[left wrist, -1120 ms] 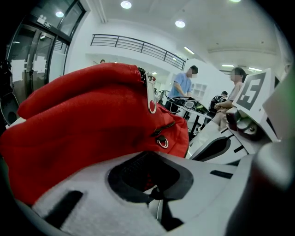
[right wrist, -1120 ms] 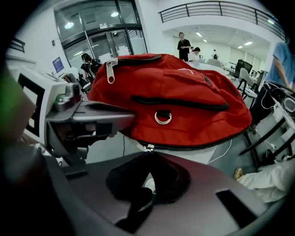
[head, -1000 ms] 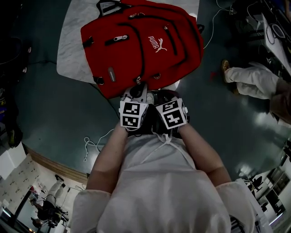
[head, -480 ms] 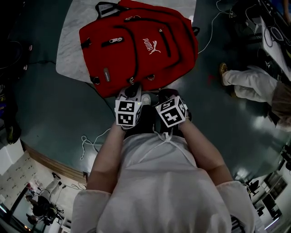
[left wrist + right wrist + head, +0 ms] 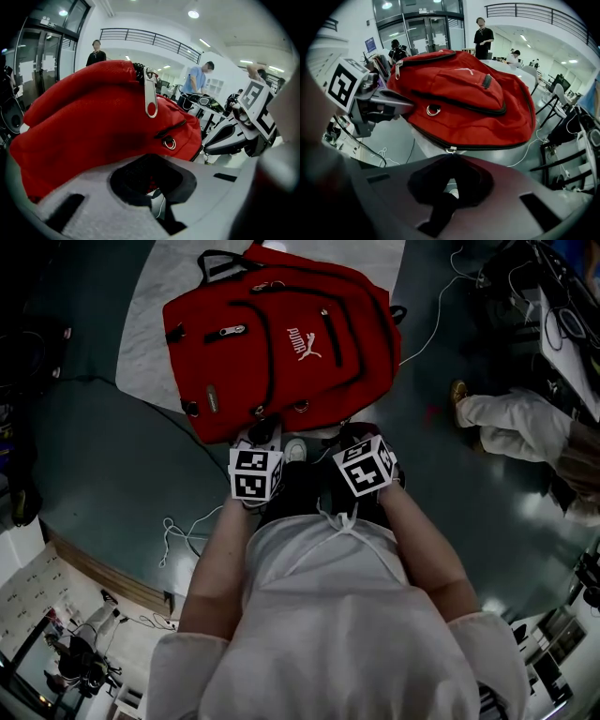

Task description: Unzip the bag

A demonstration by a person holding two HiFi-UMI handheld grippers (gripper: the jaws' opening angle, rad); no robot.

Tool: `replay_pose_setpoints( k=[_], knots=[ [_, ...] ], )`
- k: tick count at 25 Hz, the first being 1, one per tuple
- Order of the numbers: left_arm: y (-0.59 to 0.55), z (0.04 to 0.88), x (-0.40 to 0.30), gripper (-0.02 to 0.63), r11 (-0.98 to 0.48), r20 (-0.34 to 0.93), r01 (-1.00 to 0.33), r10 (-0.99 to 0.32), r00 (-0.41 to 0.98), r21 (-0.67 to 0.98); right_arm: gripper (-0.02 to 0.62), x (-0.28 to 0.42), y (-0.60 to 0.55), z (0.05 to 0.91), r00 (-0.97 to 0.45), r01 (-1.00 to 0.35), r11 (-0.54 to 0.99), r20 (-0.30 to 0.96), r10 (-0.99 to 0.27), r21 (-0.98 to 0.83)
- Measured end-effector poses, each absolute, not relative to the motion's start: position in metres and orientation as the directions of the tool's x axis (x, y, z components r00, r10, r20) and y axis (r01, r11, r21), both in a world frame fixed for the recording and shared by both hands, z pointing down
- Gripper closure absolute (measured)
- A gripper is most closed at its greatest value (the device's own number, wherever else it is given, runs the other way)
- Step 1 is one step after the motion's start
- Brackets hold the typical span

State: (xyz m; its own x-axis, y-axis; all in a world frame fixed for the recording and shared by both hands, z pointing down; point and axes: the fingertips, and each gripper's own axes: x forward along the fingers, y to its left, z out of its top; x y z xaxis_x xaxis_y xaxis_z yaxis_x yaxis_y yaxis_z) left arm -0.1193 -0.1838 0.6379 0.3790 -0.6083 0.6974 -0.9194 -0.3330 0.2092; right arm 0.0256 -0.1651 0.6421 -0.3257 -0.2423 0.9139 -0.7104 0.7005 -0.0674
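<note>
With my left gripper (image 5: 151,157) and right gripper (image 5: 449,156) both clenched empty, I'd open the right around the zipper pull (image 5: 450,150), seemingly just beyond its tips, while the left pins the red backpack (image 5: 281,343).

**Both grippers held low and close, jaws together**

Both bare forearms reach forward and down. The left forearm (image 5: 220,559) and right forearm (image 5: 427,549) angle inward from short white sleeves (image 5: 187,662). The left gripper (image 5: 264,437) and right gripper (image 5: 354,435) sit side by side, near each other but not touching, with their marker cubes (image 5: 255,474) turned upward. In each gripper view the jaws are pressed together with nothing between them.
</note>
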Motion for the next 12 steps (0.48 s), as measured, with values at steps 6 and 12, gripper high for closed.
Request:
replay_pose_setpoints(
  k=[6, 12],
  knots=[
    [-0.184, 0.638, -0.121, 0.583, -0.296, 0.708, -0.935, -0.617, 0.343, 0.195, 0.568, 0.062, -0.186, 0.645, -0.303, -0.747, 0.662, 0.917, -0.261, -0.058],
    [-0.185, 0.639, -0.122, 0.583, -0.253, 0.720, -0.950, -0.623, 0.306, 0.186, 0.568, 0.093, -0.206, 0.649, -0.281, -0.749, 0.662, 0.920, -0.274, -0.032]
  ],
)
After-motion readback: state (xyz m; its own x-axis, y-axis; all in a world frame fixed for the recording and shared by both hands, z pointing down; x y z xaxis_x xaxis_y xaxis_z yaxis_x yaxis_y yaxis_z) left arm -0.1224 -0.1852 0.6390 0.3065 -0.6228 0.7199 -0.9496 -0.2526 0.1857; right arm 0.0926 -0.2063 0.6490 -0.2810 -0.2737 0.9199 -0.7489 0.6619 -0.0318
